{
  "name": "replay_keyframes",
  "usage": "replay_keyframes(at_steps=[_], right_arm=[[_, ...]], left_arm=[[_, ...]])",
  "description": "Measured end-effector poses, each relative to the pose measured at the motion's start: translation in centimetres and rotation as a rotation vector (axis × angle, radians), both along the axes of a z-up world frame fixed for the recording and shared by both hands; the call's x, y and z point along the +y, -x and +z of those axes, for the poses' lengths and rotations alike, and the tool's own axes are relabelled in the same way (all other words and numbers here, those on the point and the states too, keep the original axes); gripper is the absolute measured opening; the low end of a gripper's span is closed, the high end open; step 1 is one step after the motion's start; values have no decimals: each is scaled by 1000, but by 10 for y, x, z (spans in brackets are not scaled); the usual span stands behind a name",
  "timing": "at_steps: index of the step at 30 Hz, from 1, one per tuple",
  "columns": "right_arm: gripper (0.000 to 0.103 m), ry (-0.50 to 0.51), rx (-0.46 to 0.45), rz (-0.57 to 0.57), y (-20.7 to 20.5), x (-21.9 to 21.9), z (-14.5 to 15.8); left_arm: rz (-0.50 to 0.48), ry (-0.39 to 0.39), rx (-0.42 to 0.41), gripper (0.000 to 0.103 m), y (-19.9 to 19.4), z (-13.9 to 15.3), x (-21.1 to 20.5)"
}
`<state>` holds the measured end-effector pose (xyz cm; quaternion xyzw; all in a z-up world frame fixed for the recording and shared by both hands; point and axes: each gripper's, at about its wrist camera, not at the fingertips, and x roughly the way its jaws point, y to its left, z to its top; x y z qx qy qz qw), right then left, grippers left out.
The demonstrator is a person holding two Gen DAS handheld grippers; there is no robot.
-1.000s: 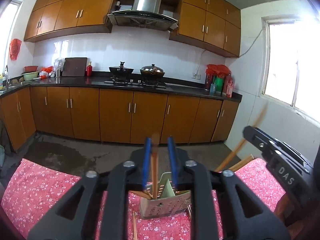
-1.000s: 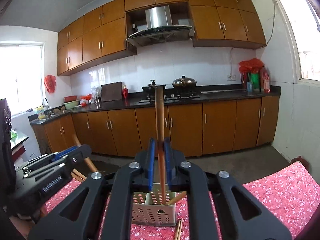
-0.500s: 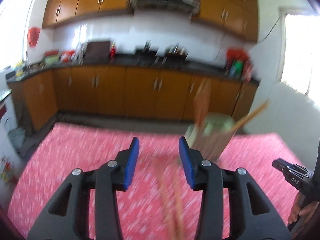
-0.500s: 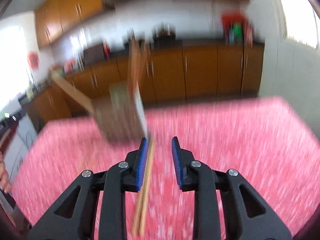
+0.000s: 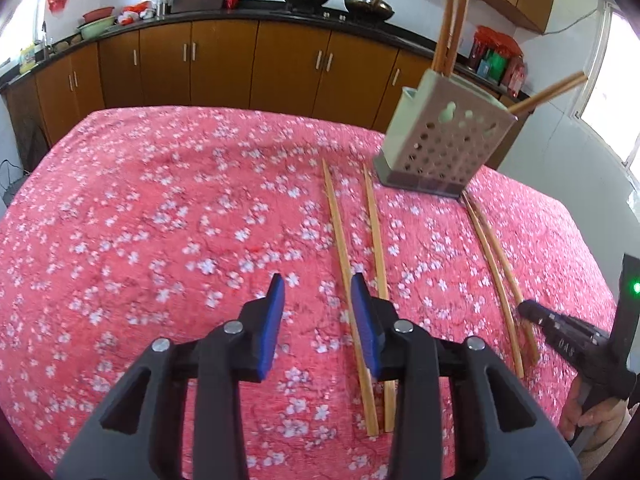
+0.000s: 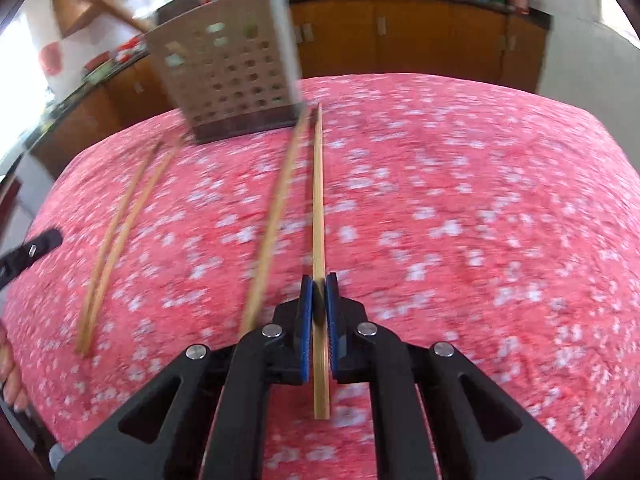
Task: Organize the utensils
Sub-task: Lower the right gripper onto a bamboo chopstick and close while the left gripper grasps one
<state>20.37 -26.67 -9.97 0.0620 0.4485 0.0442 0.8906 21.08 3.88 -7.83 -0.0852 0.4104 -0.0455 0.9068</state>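
A table covered in a red floral cloth (image 5: 160,208) is filling both views, with brown cabinets (image 5: 224,64) running behind it under a dark counter. A perforated holder (image 5: 440,140) is standing on the cloth at the far side, right of centre in the left wrist view; several chopsticks (image 5: 452,12) are rising upright out of it and one is leaning out to the right.

The left gripper (image 5: 318,320) is hovering low over the cloth with its blue jaws spread and nothing between them. Two chopsticks are lying side by side just right of it: one (image 5: 344,256) is passing close beside the right jaw, the other (image 5: 376,236) is lying just beyond. Both are pointing toward the holder.

A second pair is lying further right, near the holder's base. In the right wrist view the right gripper (image 6: 319,286) is pinching one of that pair, a chopstick (image 6: 318,192), its jaws pressed against the stick's sides. The stick's far tip is reaching almost to the holder's base. Its partner (image 6: 276,216) is lying just left of it, blurred, untouched.
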Motion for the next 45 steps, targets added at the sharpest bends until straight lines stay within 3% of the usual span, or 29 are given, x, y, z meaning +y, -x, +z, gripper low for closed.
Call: replay_keyframes(at_steps=[4, 11, 16, 18, 23, 28, 36, 45], right_arm=[[8, -4, -2, -123, -2, -28, 0], [8, 28, -14, -107, 5, -32, 0], [8, 37, -24, -79, 0, -27, -4], [8, 43, -28, -67, 0, -27, -4], [8, 75, -34, -94, -9, -39, -4], [8, 84, -51, -104, -13, -44, -6], [8, 75, -50, -103, -13, -46, -5], [8, 74, -51, -102, -13, -47, -5]], left_arm=[[-32, 2, 30, 27, -7, -9, -10], [-61, -16, 81, 17, -18, -27, -25], [-79, -116, 72, 10, -23, -32, -39], [-68, -107, 71, 9, -27, -32, -33], [-5, -74, 71, 10, -35, -33, -6], [-4, -88, 46, 11, -28, -34, -5], [8, -15, 45, 11, -25, -35, 8], [9, -19, 45, 11, -25, -35, 7]])
